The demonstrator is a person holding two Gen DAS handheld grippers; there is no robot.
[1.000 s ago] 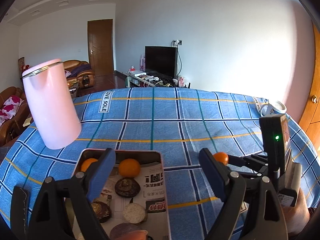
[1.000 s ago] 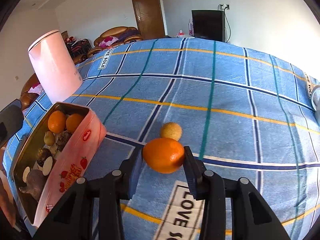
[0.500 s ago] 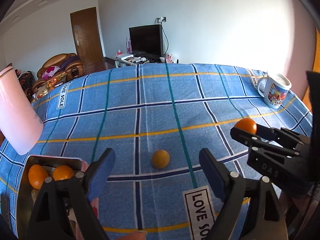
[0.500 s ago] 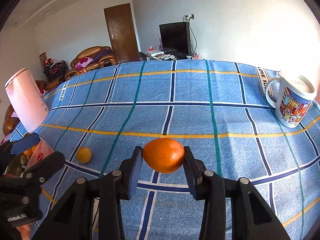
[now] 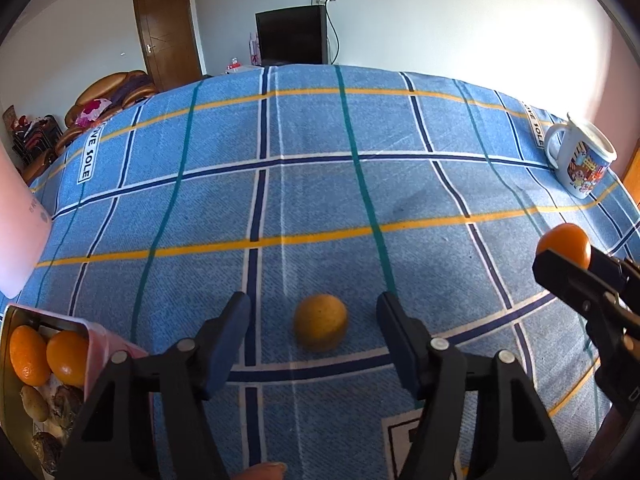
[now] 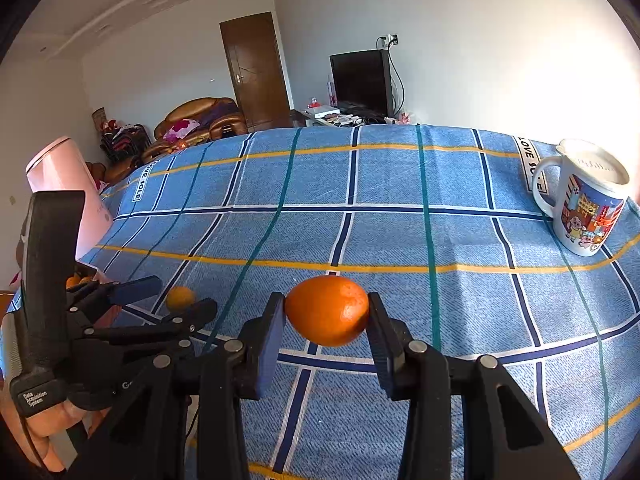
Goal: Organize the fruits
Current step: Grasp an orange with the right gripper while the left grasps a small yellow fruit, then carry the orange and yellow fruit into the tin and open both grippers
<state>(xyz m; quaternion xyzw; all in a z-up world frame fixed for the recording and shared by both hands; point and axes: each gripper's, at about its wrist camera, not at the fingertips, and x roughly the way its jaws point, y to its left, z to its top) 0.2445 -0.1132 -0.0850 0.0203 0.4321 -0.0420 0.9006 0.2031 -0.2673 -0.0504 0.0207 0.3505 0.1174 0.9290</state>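
An orange (image 6: 327,310) sits clamped between the two fingers of the right tool (image 6: 327,322), held clear above the blue plaid cloth (image 6: 400,224) of the tabletop. In the left wrist view that same fruit (image 5: 565,245) shows at 3 o'clock, pinched at the tip of the right tool (image 5: 576,264). A duller, yellowish orange (image 5: 320,322) lies on the cloth midway between the fingers of the left tool (image 5: 314,320) — its jaws stand wide apart, touching nothing. At 8 o'clock of that fruit a pink-sided tin (image 5: 100,344) holds two more oranges (image 5: 48,354) at its far end, with brownish items nearer the camera. A printed mug (image 6: 584,200) stands upright at 2 o'clock, well apart from the fruit; a pink kettle (image 6: 68,184) stands at 10 o'clock, beyond the tin.
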